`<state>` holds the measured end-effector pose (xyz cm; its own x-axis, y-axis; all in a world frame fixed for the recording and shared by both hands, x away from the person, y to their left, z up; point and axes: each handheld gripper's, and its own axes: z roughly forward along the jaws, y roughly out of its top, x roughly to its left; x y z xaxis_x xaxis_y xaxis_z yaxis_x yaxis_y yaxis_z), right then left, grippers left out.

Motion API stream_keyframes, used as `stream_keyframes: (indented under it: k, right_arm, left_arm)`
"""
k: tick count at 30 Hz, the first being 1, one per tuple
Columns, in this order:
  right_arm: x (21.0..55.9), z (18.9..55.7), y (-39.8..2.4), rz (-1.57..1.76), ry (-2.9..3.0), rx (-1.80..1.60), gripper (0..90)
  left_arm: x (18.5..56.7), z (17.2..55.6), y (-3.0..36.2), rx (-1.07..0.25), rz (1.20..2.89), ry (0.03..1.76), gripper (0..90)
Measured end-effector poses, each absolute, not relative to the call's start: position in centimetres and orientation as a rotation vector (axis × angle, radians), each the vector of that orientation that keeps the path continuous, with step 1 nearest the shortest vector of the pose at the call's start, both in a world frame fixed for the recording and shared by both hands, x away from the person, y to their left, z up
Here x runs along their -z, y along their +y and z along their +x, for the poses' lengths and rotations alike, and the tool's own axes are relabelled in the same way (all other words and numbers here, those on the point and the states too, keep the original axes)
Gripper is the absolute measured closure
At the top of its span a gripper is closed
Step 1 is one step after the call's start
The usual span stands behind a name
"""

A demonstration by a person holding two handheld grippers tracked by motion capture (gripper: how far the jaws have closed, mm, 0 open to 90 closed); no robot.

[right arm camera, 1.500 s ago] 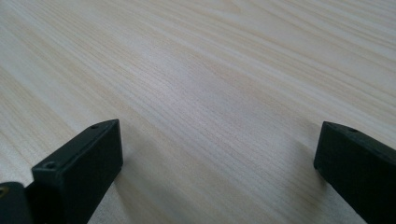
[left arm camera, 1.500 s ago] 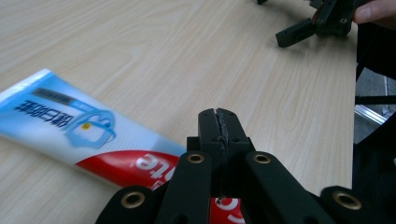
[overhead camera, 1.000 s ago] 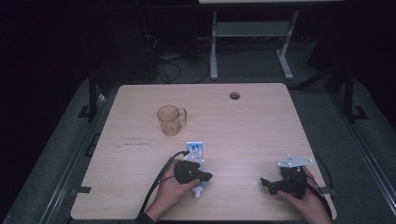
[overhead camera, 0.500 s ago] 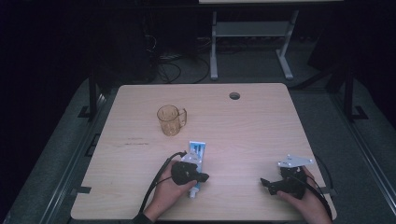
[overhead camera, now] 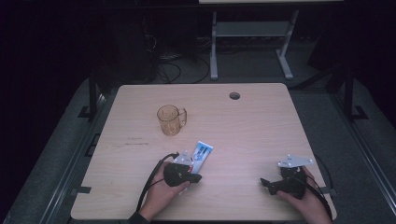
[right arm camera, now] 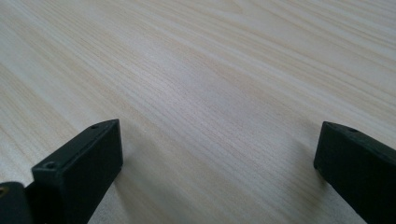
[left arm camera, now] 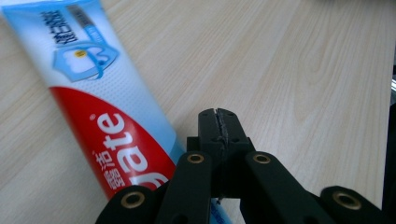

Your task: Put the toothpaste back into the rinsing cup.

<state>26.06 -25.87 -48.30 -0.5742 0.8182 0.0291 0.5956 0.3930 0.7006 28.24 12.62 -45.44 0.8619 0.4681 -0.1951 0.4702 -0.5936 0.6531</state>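
A Colgate toothpaste tube (overhead camera: 200, 154) lies flat on the wooden table (overhead camera: 252, 126), its lower end hidden beneath the left gripper (overhead camera: 194, 178), whose jaws are pressed together empty beside the tube (left arm camera: 100, 116). An amber glass mug (overhead camera: 170, 120) stands at 11 o'clock from the tube. At 3 o'clock, well apart, the right gripper (overhead camera: 266, 182) rests with jaws spread wide over bare wood (right arm camera: 210, 93).
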Motion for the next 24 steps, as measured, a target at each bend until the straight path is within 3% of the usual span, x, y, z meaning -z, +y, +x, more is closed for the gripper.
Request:
stream_keyframes:
  k: [24]
  right_arm:
    - [48.3,26.0,-25.9,1.231,2.336,-0.978,0.5]
  left_arm:
    - [44.1,27.9,16.1,-0.042,2.259,0.735,90.0]
